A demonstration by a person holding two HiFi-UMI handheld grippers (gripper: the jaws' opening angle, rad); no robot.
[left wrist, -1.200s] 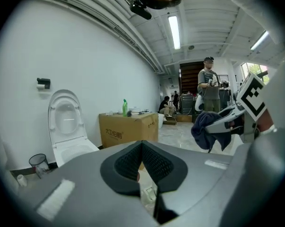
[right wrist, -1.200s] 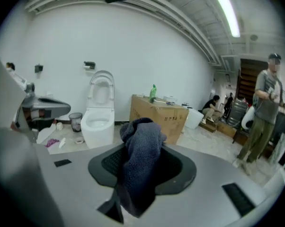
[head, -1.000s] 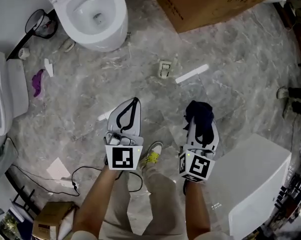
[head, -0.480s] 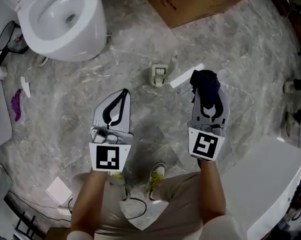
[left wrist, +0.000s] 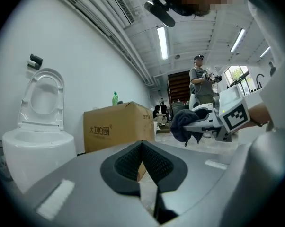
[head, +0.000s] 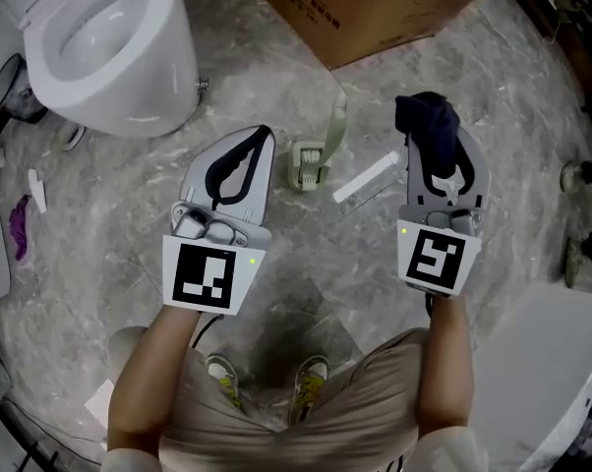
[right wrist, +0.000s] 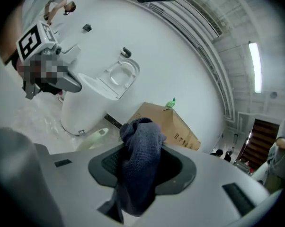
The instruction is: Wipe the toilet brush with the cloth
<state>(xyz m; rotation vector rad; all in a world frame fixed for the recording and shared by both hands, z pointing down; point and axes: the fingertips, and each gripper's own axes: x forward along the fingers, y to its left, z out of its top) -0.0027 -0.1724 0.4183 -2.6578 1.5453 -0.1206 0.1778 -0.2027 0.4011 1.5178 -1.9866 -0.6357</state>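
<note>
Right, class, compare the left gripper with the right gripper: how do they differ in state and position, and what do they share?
The left gripper has its jaws shut on nothing; the right gripper is shut on a dark blue cloth. The left gripper sits left of the toilet brush on the floor, the right gripper to its right. Both carry a marker cube.
</note>
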